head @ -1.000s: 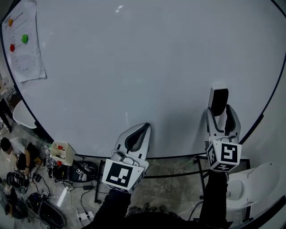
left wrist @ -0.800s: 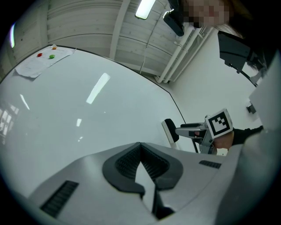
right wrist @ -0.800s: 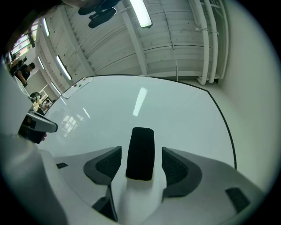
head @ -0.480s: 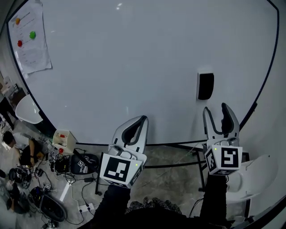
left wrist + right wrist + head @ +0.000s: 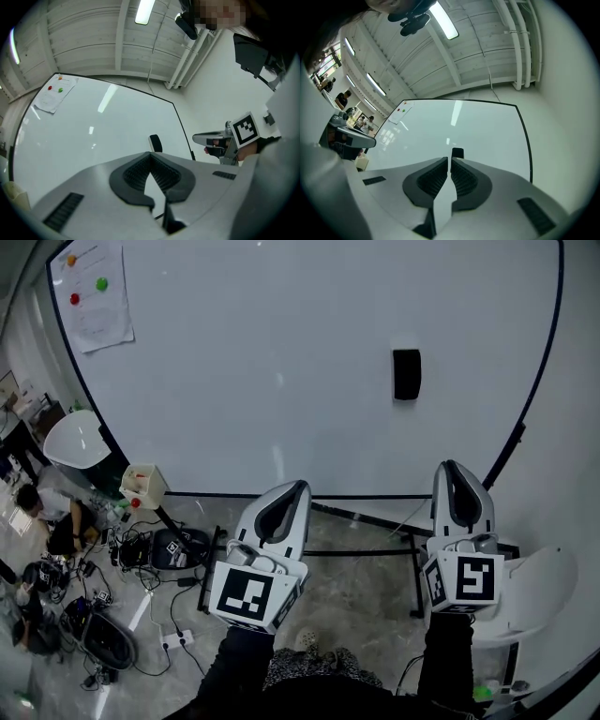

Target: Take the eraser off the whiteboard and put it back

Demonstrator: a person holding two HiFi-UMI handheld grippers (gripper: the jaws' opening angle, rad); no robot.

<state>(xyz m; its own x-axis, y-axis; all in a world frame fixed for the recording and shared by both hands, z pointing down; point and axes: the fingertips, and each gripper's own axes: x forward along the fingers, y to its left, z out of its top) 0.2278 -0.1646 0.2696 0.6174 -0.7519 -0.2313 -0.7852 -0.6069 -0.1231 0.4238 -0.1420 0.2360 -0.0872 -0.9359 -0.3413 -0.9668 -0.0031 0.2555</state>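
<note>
The black eraser [image 5: 406, 374] sticks upright on the whiteboard [image 5: 281, 352], right of its middle. It also shows as a small dark block in the left gripper view [image 5: 155, 143] and in the right gripper view [image 5: 457, 153]. Both grippers hang well back from the board, over the floor. My right gripper [image 5: 452, 468] sits below the eraser, apart from it. Its jaws have just been closing and now meet with nothing between them [image 5: 449, 160]. My left gripper [image 5: 300, 487] is shut and empty, its tips touching [image 5: 150, 154].
A paper sheet with coloured magnets [image 5: 94, 292] hangs at the board's top left. The board's stand [image 5: 375, 549] crosses the floor below. White chairs stand at left [image 5: 80, 442] and right [image 5: 534, 596]. Cables and gear [image 5: 94, 615] and a crouching person [image 5: 52, 512] are at left.
A second ago the right jaws stood open around the eraser on the board. Both grippers have since drawn back from the board; the eraser stayed there and the right jaws have closed.
</note>
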